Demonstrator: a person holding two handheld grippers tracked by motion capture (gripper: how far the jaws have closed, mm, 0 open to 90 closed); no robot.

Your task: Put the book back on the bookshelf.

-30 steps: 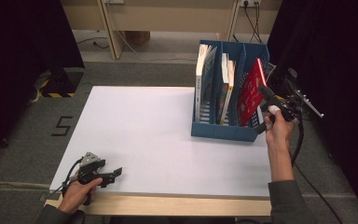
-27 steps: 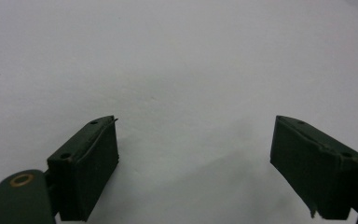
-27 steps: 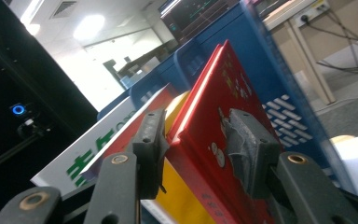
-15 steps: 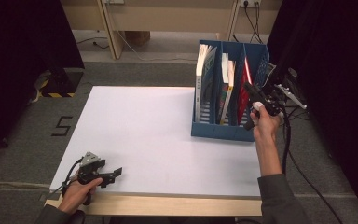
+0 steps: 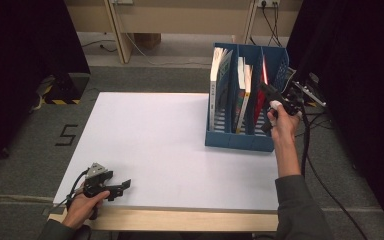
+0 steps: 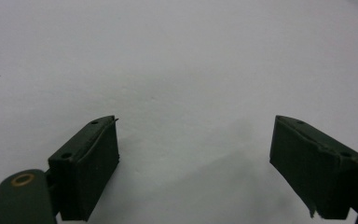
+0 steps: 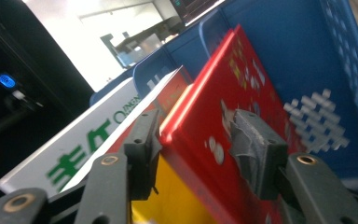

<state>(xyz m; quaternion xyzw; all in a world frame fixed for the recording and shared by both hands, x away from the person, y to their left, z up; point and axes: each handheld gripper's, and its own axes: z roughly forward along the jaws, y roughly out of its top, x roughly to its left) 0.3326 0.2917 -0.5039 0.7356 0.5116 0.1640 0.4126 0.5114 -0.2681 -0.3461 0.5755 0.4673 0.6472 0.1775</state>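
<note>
A blue file holder point(image 5: 240, 140) stands at the table's right side with several books upright in its compartments. A red book point(image 5: 263, 75) stands in the rightmost compartment. My right gripper point(image 5: 272, 97) reaches over that compartment, and its jaws have just been opening. In the right gripper view the red book point(image 7: 214, 121) stands between the spread jaws of the right gripper point(image 7: 198, 140), no longer squeezed. My left gripper point(image 5: 125, 186) rests at the table's near left corner, and in its own view the left gripper point(image 6: 196, 140) is open and empty over the white tabletop point(image 6: 168, 56).
A white book with green lettering point(image 7: 84, 144) and a yellow cover point(image 7: 177, 196) stand left of the red book. The holder's blue perforated wall point(image 7: 307, 56) rises on the right. The white table point(image 5: 155, 130) spreads left of the holder. Cables lie on the floor at right.
My right hand has moved left over the holder. The red book went from leaning right to standing upright in its compartment, and the jaws have widened. The left gripper stayed put.
</note>
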